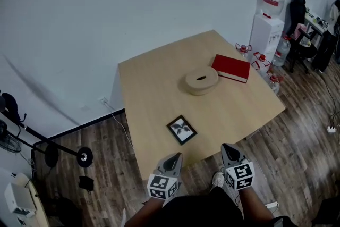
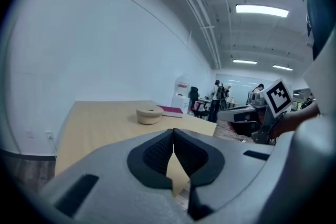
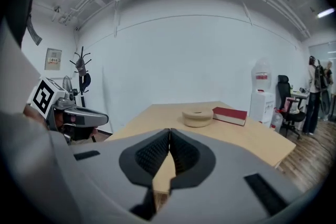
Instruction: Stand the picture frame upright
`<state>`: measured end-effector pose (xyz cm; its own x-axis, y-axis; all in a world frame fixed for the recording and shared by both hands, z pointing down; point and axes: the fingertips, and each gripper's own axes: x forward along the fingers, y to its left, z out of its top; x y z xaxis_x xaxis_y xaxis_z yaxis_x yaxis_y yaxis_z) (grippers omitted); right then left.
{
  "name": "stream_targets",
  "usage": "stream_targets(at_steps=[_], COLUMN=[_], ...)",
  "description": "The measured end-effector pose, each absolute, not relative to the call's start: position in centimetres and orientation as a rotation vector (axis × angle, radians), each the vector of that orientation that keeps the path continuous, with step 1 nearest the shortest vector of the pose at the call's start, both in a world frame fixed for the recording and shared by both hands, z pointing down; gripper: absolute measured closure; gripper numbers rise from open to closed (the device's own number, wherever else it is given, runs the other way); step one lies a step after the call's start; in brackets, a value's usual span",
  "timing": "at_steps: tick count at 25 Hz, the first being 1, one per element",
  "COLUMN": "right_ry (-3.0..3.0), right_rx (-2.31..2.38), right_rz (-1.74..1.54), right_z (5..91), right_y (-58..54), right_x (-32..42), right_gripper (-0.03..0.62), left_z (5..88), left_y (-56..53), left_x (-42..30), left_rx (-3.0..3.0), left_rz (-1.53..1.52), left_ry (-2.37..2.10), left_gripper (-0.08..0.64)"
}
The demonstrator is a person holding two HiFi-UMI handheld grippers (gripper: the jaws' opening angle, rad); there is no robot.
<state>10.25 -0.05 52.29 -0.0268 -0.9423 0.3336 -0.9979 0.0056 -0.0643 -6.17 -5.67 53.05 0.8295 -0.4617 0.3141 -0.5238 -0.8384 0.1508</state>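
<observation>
A small black picture frame [image 1: 181, 129] with a leaf print lies flat near the table's front edge. Both grippers hang off the table in front of that edge, apart from the frame. My left gripper [image 1: 173, 158] is shut with nothing between its jaws [image 2: 172, 134]. To the right, my right gripper [image 1: 228, 149] is likewise shut and empty [image 3: 169, 134]. The frame is hidden below the jaws in both gripper views.
On the wooden table [image 1: 149, 93] sit a round tan dish [image 1: 201, 81] and a red book [image 1: 231, 68]. A water dispenser [image 1: 267, 24] and bottles stand at the far right. A black stand [image 1: 48, 149] is on the floor at left. People stand far off [image 2: 218, 93].
</observation>
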Motion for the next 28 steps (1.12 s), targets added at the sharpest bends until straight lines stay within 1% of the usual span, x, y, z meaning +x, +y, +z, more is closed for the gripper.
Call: stream_targets(at_steps=[5, 11, 19, 28], right_ry=[-2.136, -2.246, -2.398, -2.451], right_rx=[1.946, 1.8, 1.567, 1.408], right_rz=[0.442, 0.457, 0.411, 0.385], right_z=[53.2, 53.9, 54.2, 54.7], right_y=[-3.2, -7.0, -11.5, -17.0], right_x=[14.5, 16.9, 16.9, 13.3], right_gripper=[0.583, 0.583, 0.583, 0.583], left_z=[53.1, 53.4, 53.7, 53.7], left_y=[-7.5, -9.2, -10.1, -13.2], left_x=[-2.9, -0.3, 1.0, -2.4], left_rx=[2.744, 2.675, 2.589, 2.51], left_rz=[0.412, 0.434, 0.414, 0.399], left_ry=[-0.855, -0.986, -1.173, -1.309], left_gripper=[0.555, 0.555, 0.555, 0.555])
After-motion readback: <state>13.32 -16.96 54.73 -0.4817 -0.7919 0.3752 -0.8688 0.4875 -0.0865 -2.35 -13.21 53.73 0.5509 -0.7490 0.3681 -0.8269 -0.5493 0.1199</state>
